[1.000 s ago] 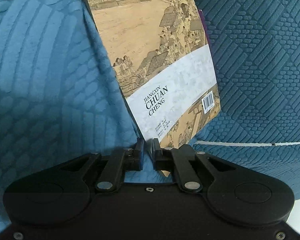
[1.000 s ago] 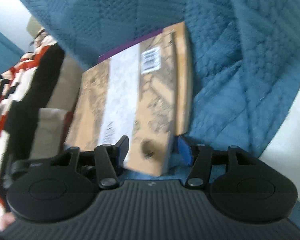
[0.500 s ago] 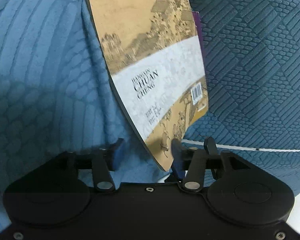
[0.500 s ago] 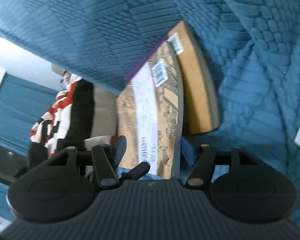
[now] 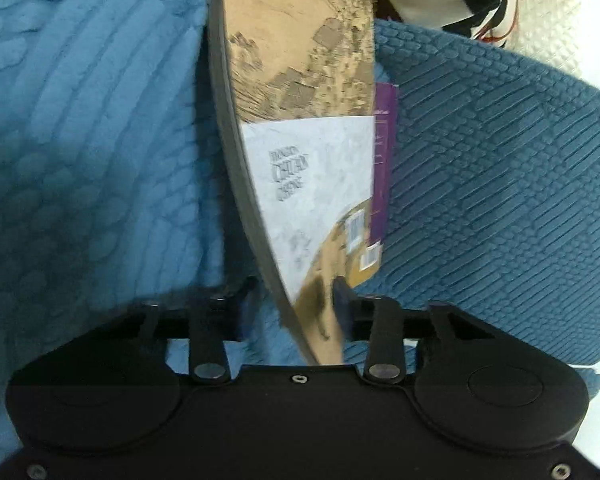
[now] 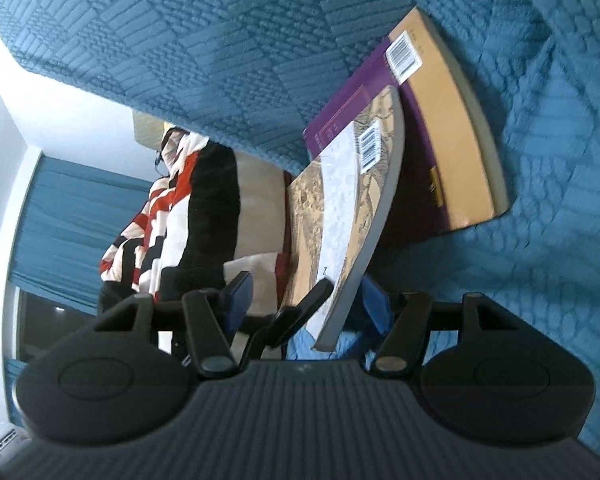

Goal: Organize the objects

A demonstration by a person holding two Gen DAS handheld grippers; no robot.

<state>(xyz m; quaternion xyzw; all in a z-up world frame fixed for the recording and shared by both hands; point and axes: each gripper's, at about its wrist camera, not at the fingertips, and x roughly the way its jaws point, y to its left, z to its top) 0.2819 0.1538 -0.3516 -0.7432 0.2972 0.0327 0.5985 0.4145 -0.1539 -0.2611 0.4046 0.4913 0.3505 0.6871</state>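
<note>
Bedspread [image 6: 228,40], blue and quilted, fills most of both views, and I place everything else against it. A purple and tan book [image 6: 440,152] lies flat on it, its long axis running away from me in the right view. Over that book, standing nearly on edge, is the thin paperback [image 5: 312,184] with the old painted street scene and a white title band; its long axis points away from my grippers, its barcode end toward the purple book. I judge it light but floppy: the cover bows along its length, so I want hold of it at the stiff spine edge near a corner, not on the loose pages. Beyond the bedspread's edge a red, white and black garment [image 6: 180,216] hangs. My left gripper [image 5: 292,300] has its fingers spread, the paperback's near corner between them and seemingly against the right finger. My right gripper [image 6: 308,300] is likewise released, fingers wide, the paperback's lower edge standing between them, ungripped.
</note>
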